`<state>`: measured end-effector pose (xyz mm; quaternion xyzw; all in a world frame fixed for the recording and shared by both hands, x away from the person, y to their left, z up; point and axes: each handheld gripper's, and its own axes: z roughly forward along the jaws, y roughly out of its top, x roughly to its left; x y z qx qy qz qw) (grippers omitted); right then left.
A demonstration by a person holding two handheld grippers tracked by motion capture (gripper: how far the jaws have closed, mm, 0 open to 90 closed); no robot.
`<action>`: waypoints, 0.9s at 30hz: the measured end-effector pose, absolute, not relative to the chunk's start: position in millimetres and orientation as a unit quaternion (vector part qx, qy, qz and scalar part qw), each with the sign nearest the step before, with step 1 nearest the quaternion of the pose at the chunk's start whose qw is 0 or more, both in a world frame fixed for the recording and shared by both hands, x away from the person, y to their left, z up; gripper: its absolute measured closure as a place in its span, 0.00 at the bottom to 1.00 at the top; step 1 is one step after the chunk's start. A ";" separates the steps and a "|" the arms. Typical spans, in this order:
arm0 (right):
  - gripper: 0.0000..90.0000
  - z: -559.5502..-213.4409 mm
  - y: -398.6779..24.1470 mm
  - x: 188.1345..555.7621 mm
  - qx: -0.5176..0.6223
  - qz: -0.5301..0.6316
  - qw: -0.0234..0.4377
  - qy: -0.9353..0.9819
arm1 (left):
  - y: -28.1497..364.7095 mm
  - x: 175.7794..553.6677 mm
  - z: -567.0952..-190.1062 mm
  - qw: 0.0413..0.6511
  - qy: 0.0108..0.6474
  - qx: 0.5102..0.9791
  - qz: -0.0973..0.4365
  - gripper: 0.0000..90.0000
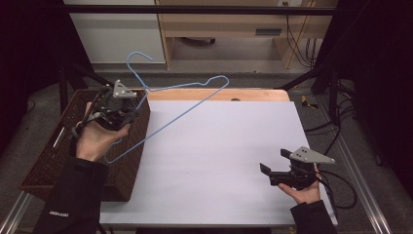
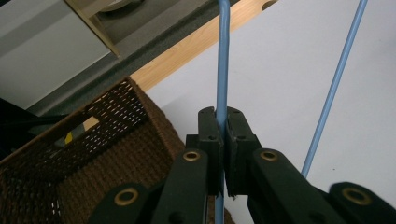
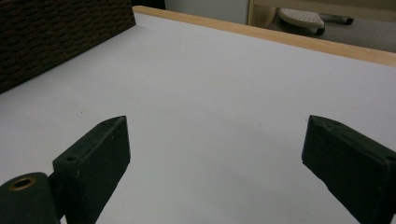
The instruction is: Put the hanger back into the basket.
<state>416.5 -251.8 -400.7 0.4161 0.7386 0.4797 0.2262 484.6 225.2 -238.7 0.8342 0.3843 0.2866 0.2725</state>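
A blue wire hanger (image 1: 181, 113) hangs in the air above the table's left part, its hook pointing up and back. My left gripper (image 1: 130, 110) is shut on one of its wires, over the right edge of the brown woven basket (image 1: 53, 151). In the left gripper view the blue wire (image 2: 222, 70) runs straight up from between the closed pads, and a second wire of the hanger (image 2: 334, 88) slants at the right. My right gripper (image 1: 273, 165) stands open near the table's front right, with bare white surface between its fingers (image 3: 100, 149).
The white table top (image 1: 224, 161) has a wooden strip (image 1: 219, 94) along its far edge. The basket stands at the left edge of the table. Behind the table are a wooden desk (image 1: 219, 24) and cables (image 1: 299, 44). Black frame posts rise at both sides.
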 end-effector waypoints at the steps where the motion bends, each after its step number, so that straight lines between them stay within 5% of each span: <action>1: 0.09 -400.6 -251.7 416.3 0.416 0.480 0.227 0.738 | 229.4 484.2 -238.3 0.273 0.387 0.832 0.289 0.97; 27: 0.04 -402.4 -249.4 417.3 0.418 0.472 0.231 0.741 | 325.4 486.1 -243.5 0.240 0.473 0.779 0.334 0.97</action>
